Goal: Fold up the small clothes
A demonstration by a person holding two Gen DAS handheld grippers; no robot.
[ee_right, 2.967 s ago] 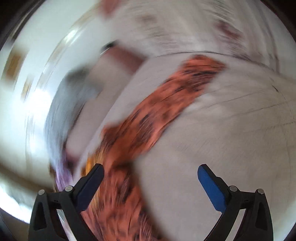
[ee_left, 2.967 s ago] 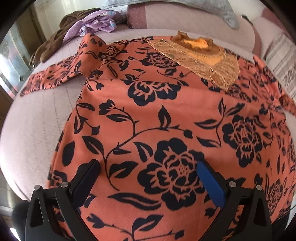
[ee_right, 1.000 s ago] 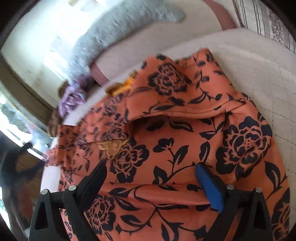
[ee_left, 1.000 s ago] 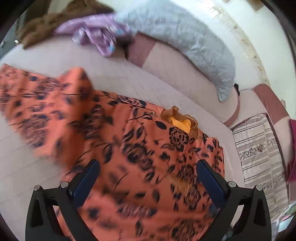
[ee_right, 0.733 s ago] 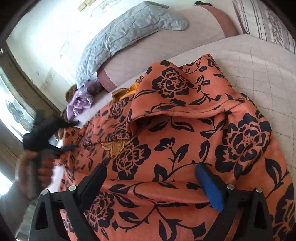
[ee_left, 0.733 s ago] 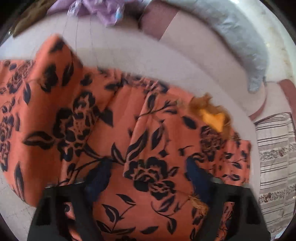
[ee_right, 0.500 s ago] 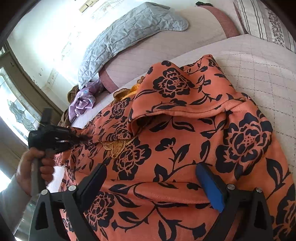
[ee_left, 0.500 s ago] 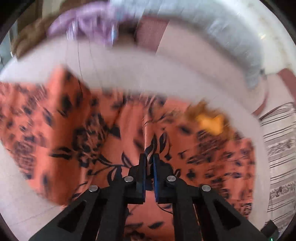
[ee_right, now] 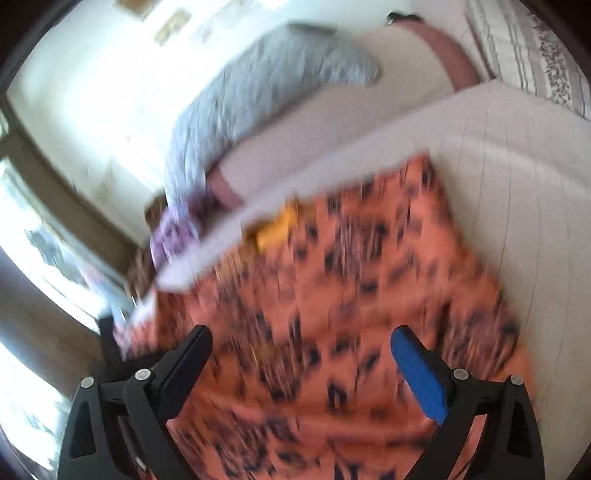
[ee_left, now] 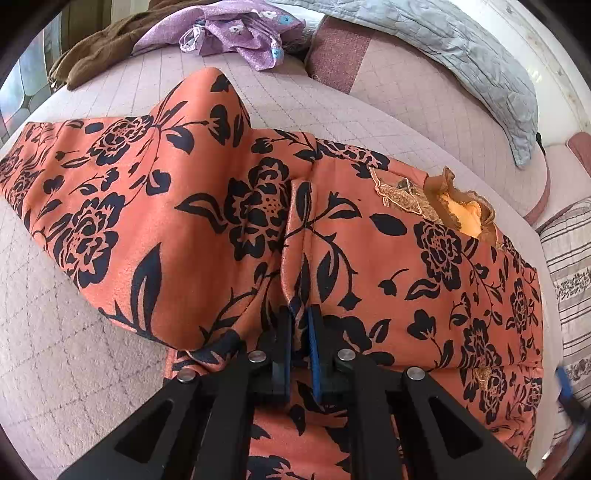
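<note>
A: Left gripper (ee_left: pixel 300 317): jaws pinched nearly together on a raised ridge of the orange floral garment (ee_left: pixel 406 258). The blue pads have cloth between them; they have just been easing a touch wider but the fold is clamped.

B: Where does the garment lie?

A: Spread on the pale quilted bed cover (ee_left: pixel 74 350). In the left wrist view the pinched ridge runs from the jaws toward 12 o'clock. A sleeve (ee_left: pixel 110 192) extends toward 9 to 10 o'clock. The gold-trimmed neckline (ee_left: pixel 454 210) sits at about 2 o'clock.

B: Right gripper?

A: Right gripper (ee_right: pixel 301 350): jaws wide apart, nothing between the pads. It hangs above the garment (ee_right: pixel 351 295); that view is badly motion-blurred, so cloth detail is unreadable.

B: Surroundings?

A: Left wrist view: purple cloth (ee_left: pixel 236 33) at 12 o'clock, brown cloth (ee_left: pixel 99 48) at 11 o'clock, grey quilted pillow (ee_left: pixel 461 48) at 1 o'clock, striped cushion (ee_left: pixel 570 266) at 3 o'clock. None touch the garment.
</note>
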